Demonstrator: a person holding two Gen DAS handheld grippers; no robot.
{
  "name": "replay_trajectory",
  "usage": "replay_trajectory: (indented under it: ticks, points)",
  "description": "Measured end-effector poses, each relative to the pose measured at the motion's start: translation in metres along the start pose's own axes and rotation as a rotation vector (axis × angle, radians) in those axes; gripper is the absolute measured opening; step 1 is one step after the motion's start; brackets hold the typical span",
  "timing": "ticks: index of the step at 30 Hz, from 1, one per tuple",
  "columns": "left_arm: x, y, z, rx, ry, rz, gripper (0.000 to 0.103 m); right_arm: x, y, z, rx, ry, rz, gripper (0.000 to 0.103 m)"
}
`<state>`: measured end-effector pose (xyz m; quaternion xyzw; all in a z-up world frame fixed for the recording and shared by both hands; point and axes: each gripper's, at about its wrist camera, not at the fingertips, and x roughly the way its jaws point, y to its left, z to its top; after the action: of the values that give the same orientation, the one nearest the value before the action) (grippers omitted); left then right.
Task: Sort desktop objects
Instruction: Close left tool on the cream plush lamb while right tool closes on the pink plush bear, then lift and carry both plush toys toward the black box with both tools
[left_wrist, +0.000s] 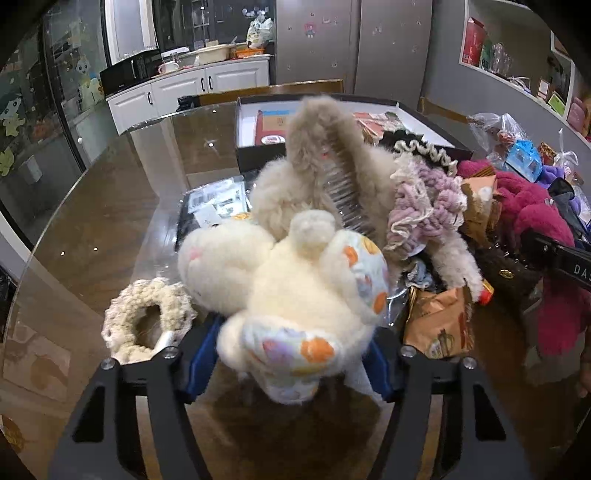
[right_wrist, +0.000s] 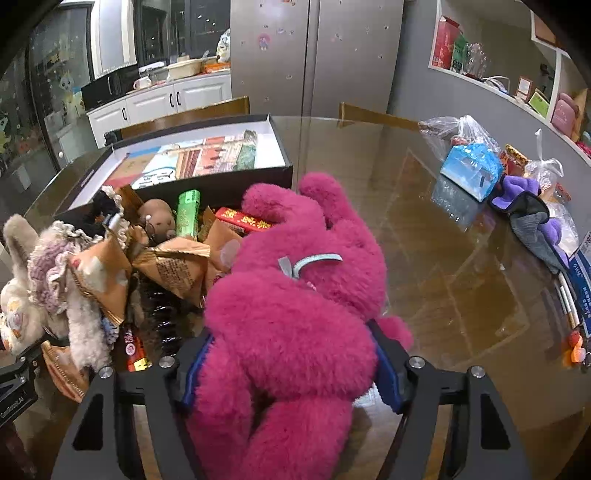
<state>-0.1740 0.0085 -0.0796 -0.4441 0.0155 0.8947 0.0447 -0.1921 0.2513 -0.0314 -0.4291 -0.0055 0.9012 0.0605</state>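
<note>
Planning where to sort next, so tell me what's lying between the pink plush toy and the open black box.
In the right wrist view, a red packet and brown paper snack bags lie between the pink plush toy and the black box.

From my end the cream plush toy with printed cloth patches (left_wrist: 295, 280) looked fluffy, the magenta plush toy (right_wrist: 295, 314) shaggier. The glass tabletop (right_wrist: 443, 258) was glossy, and the orange snack packets (right_wrist: 177, 269) looked like crinkly foil.
</note>
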Motion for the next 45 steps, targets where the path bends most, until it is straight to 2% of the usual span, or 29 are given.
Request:
replay_trajectory:
  ticks: [5,10,11,12,13,20,22,23,28,31,33,35,40,43,45]
  points:
    - [-0.024,0.004,-0.001,-0.004,-0.042,0.006,0.065,-0.020,-0.001,0.002,-0.002,-0.043,-0.006,0.073]
    - [-0.040,0.006,-0.006,-0.006,-0.061,0.000,0.055,-0.039,-0.001,0.002,0.000,-0.078,0.010,0.073]
    - [-0.044,0.005,-0.007,-0.005,-0.065,-0.001,0.049,-0.043,-0.001,0.002,0.001,-0.083,0.014,0.073]
    - [-0.047,0.005,-0.008,-0.003,-0.071,-0.005,0.038,-0.047,-0.001,0.001,0.001,-0.091,0.016,0.073]
    - [-0.050,0.005,-0.009,-0.002,-0.077,-0.004,0.035,-0.051,-0.001,0.001,0.001,-0.097,0.018,0.073]
    - [-0.050,0.009,-0.021,-0.021,-0.063,-0.030,0.034,-0.071,0.000,-0.003,-0.014,-0.128,0.026,0.073]
    - [-0.049,0.010,-0.025,-0.024,-0.056,-0.043,0.036,-0.073,0.001,-0.006,-0.019,-0.122,0.031,0.073]
    - [-0.049,0.010,-0.026,-0.027,-0.055,-0.045,0.042,-0.072,0.002,-0.007,-0.024,-0.117,0.031,0.073]
    - [-0.050,0.008,-0.031,-0.034,-0.056,-0.073,0.054,-0.070,0.004,-0.009,-0.036,-0.100,0.043,0.073]
    - [-0.054,0.006,-0.031,-0.040,-0.072,-0.085,0.064,-0.070,0.006,-0.010,-0.036,-0.099,0.055,0.073]
    - [-0.056,0.005,-0.028,-0.041,-0.088,-0.088,0.074,-0.070,0.007,-0.011,-0.040,-0.097,0.058,0.073]
    - [-0.057,0.002,-0.026,-0.034,-0.093,-0.077,0.077,-0.069,0.008,-0.012,-0.042,-0.095,0.061,0.073]
    - [-0.046,-0.006,-0.019,-0.030,-0.067,-0.086,0.077,-0.067,0.008,-0.012,-0.045,-0.088,0.064,0.073]
    - [-0.035,-0.011,-0.014,-0.020,-0.053,-0.063,0.078,-0.066,0.007,-0.012,-0.048,-0.085,0.067,0.073]
    - [-0.027,-0.013,-0.012,-0.007,-0.048,-0.041,0.083,-0.064,0.006,-0.012,-0.053,-0.081,0.066,0.073]
